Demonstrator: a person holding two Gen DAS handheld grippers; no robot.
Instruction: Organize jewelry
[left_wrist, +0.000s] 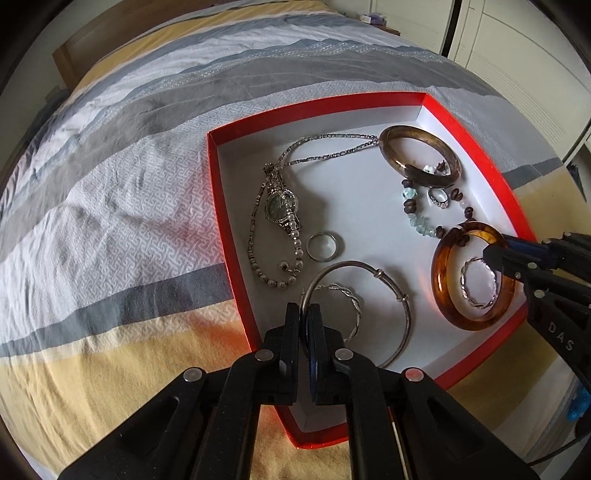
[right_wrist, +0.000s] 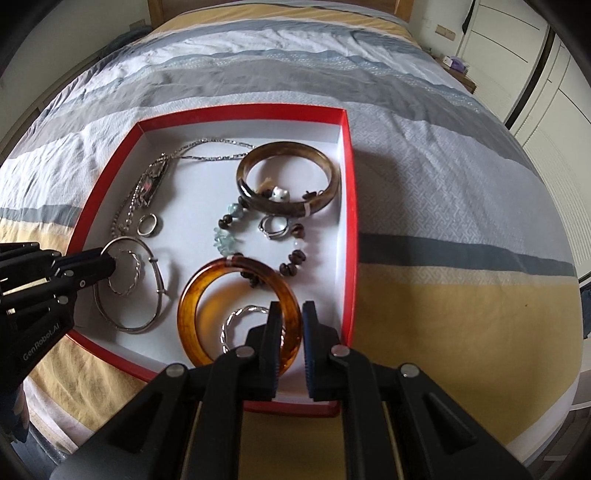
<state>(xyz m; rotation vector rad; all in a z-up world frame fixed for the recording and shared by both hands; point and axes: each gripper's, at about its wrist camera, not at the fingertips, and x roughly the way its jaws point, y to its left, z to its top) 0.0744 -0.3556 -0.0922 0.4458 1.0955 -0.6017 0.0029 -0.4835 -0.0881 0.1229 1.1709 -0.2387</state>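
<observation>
All jewelry lies in the red box (right_wrist: 349, 192) on the bed (right_wrist: 443, 184); sorting appears incomplete. Left hand-held gripper (left_wrist: 304, 325) is clamped on the silver bangle (left_wrist: 388, 291). Right hand-held gripper (right_wrist: 291, 332) stands apart, straddling the amber bangle (right_wrist: 192, 295).

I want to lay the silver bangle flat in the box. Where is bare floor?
Bare floor lies mid-box between the watch and the bead bracelet, and in the far corner beyond the brown bangle. Near edge is crowded: amber bangle, silver bangle.
</observation>
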